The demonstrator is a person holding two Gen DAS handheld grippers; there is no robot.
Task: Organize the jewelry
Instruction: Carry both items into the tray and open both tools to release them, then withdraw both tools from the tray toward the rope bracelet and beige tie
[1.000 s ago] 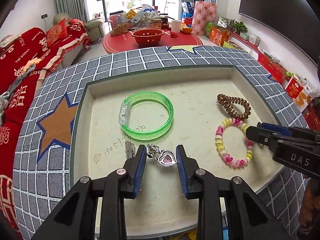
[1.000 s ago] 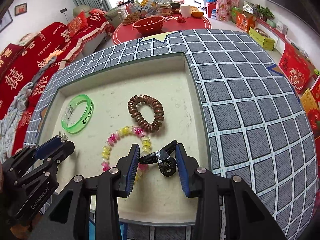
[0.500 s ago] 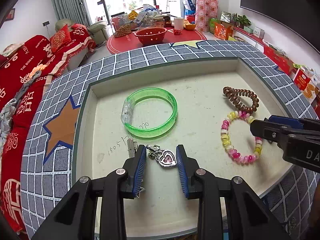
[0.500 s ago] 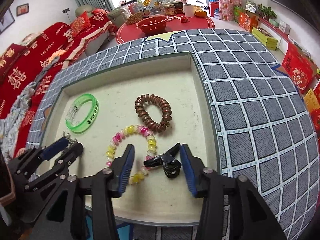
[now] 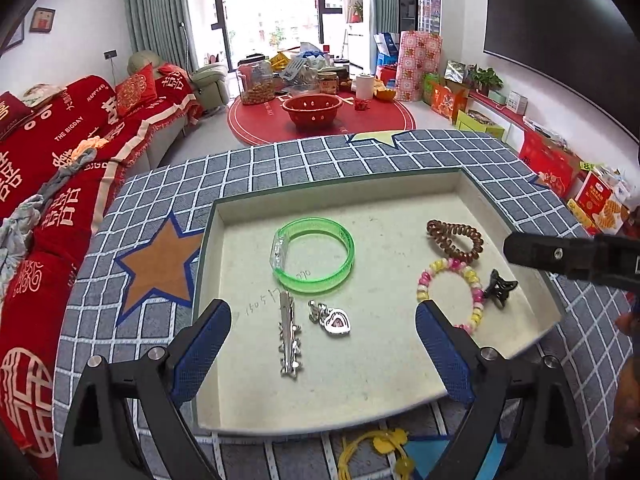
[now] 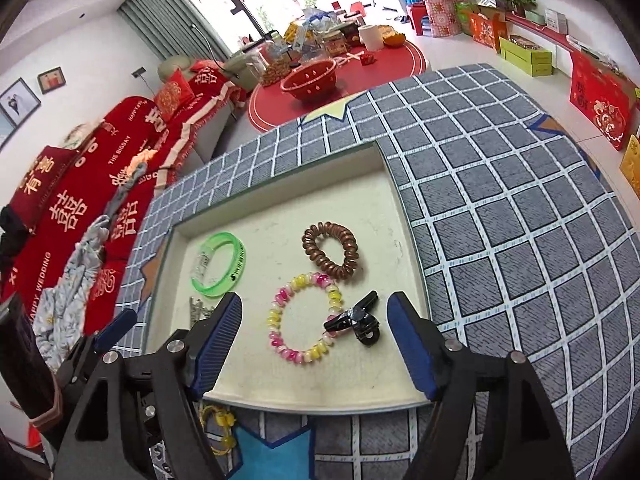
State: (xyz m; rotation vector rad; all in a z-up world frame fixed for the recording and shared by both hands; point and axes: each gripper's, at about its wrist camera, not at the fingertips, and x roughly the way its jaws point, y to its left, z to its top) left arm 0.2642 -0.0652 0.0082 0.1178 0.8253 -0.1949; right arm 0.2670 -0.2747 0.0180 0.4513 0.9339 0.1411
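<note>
A shallow cream tray [image 5: 404, 190] [image 6: 416, 236] on the checked table holds the jewelry. In it lie a green bangle [image 5: 314, 256] [image 6: 218, 264], a silver hair clip [image 5: 289, 336], a heart pendant [image 5: 335, 319], a brown coil hair tie [image 5: 456, 240] [image 6: 331, 250], a pink-yellow bead bracelet [image 5: 450, 294] [image 6: 306, 320] and a black claw clip [image 5: 500, 290] [image 6: 358, 318]. My left gripper [image 5: 322, 354] is open and empty, above the tray's near part. My right gripper [image 6: 316, 338] is open and empty, with the bracelet and claw clip between its fingers below.
A yellow cord item [image 5: 376, 454] [image 6: 218, 428] lies on the table just outside the tray's near edge. The grey checked tablecloth [image 6: 500, 220] surrounds the tray. A red sofa [image 5: 48, 152] stands left, a low red table [image 5: 320, 116] beyond.
Both grippers have opened wide and pulled back and up. The left let go of the silver clip and heart pendant; the right let go of the black claw clip. All now lie in the tray.
</note>
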